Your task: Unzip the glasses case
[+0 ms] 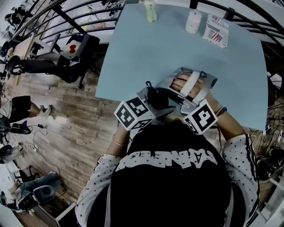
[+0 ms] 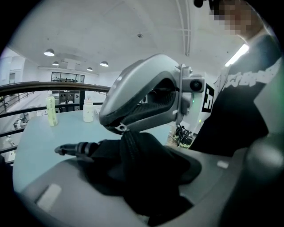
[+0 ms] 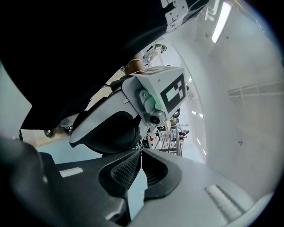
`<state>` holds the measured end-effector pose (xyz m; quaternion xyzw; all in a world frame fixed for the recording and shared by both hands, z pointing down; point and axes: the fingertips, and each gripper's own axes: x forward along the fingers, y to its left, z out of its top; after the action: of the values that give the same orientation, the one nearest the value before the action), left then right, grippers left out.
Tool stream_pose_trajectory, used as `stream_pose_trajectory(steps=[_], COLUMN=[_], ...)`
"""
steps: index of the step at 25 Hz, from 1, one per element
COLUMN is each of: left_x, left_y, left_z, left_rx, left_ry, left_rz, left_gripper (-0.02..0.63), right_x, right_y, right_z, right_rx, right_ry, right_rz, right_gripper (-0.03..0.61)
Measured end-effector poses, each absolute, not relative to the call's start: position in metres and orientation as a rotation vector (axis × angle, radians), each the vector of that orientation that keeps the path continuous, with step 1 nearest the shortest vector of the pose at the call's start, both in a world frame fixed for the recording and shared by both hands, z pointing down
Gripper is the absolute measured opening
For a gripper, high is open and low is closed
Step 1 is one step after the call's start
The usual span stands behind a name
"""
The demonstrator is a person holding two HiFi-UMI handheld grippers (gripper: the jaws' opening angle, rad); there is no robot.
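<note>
The person holds both grippers just above the near edge of the tabletop point(image 1: 146, 53), about midway along it. The left gripper point(image 1: 150, 103) is clamped on the black glasses case point(image 2: 146, 164), which bulges up between its jaws clear of the table. A black clip point(image 2: 71, 149) sticks out of the case on one side. The right gripper point(image 3: 141, 150) faces the left one, its jaws pressed together at the tips on the small metal zipper pull point(image 2: 120, 128) at the top of the case. Along the far edge stand a green bottle point(image 1: 150, 11), a white bottle point(image 1: 193, 21) and a small printed box point(image 1: 216, 31) (well apart from the grippers).
</note>
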<state>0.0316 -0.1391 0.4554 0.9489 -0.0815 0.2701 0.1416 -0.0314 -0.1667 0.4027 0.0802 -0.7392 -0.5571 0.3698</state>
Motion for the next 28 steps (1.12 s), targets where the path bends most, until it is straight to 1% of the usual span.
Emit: stream_pose_trajectory(steps=[7,12,17,24,28], left_x=[0.032,0.026,0.029,0.019,0.011], left_y=[-0.142,-0.142,-0.142,-0.161,-0.173], left_z=[0.46,0.457,0.449,0.433,0.418], left_rx=[2.731,2.739,2.751,2.774,2.774], left_ry=[-0.274,-0.287,-0.33,-0.441,-0.551], left_rz=[0.789,0.785,0.72,0.574,0.463], left_gripper=[0.0,0.0,0.0,0.0,0.0], right_x=[-0.033,-0.039,-0.034,-0.027,-0.015], right_y=[-0.166,-0.166,-0.163,-0.174,-0.183], right_z=[0.404,0.4,0.391,0.387,0.379], right_rx=[0.201,0.218,0.284,0.411,0.564], right_ry=[-1.823,-1.856,-1.987,-2.106,-2.22], right_rz=[-1.499,-1.491,-1.416,-1.31,-1.178], right_gripper=[0.012,0.012,0.031,0.005,0.005])
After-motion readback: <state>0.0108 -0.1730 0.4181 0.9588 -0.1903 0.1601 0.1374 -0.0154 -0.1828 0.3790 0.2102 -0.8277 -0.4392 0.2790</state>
